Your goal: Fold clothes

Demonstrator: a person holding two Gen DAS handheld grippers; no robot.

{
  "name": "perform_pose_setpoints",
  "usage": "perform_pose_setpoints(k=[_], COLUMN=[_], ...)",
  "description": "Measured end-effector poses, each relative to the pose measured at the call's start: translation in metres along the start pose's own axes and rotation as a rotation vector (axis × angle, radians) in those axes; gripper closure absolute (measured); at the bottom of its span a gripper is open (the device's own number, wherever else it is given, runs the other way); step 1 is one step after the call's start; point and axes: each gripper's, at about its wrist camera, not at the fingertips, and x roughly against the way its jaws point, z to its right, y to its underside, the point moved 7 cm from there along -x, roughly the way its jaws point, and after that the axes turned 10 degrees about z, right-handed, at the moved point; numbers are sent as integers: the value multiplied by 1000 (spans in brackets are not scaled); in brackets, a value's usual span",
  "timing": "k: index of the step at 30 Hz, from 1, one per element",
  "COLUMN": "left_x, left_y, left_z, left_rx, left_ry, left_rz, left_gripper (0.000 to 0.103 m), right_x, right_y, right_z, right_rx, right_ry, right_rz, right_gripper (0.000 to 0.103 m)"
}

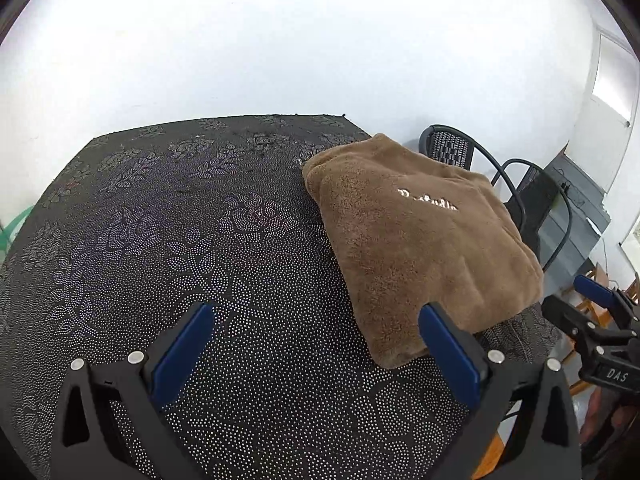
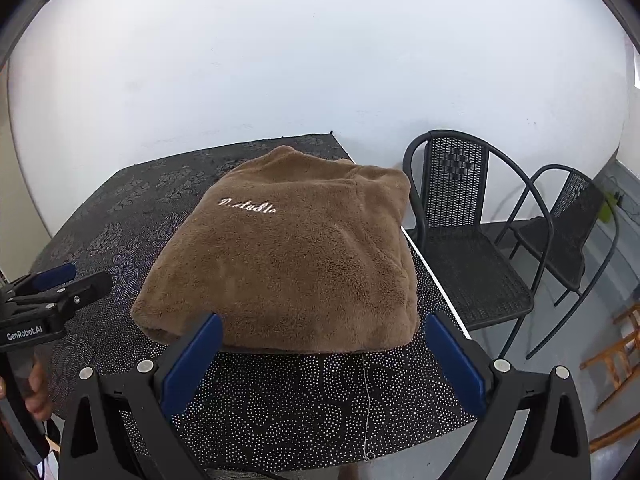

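A brown fleece garment (image 2: 292, 256) with white embroidered script lies folded into a thick rectangle near the right edge of the black dotted table (image 2: 280, 396). My right gripper (image 2: 324, 336) stands open just in front of its near edge, holding nothing. In the left wrist view the same garment (image 1: 420, 248) sits to the right, and my left gripper (image 1: 316, 328) is open over bare tablecloth (image 1: 180, 220), its right finger just before the garment's near corner. The right gripper (image 1: 600, 304) shows at the far right there; the left gripper (image 2: 60, 280) shows at the left of the right wrist view.
Two black metal chairs (image 2: 472, 240) stand to the right of the table, with a wooden stool frame (image 2: 616, 356) lower right. A white wall (image 2: 320, 60) runs behind the table. A hand (image 2: 36, 388) holds the left gripper's handle at the lower left.
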Motion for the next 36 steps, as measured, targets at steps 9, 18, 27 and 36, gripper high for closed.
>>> perform_pose_setpoints(k=[9,18,27,36], left_x=[0,-3,-10,-9], left_y=[6,9,14,19], left_z=[22,31,36,48], left_rx=[-87,-128,-146,-175], left_ry=[4,6,19,29], left_rz=[-17,-32,-64,-69], left_gripper=[0,0,0,0], right_x=[3,2,-1,1], right_y=[0,0,2,1], right_z=[8,17,25,31], right_rx=[18,-6,-24,-42], right_ry=[36,46,51,59], right_rz=[2,6,1,13], right_gripper=[1,1,1,1])
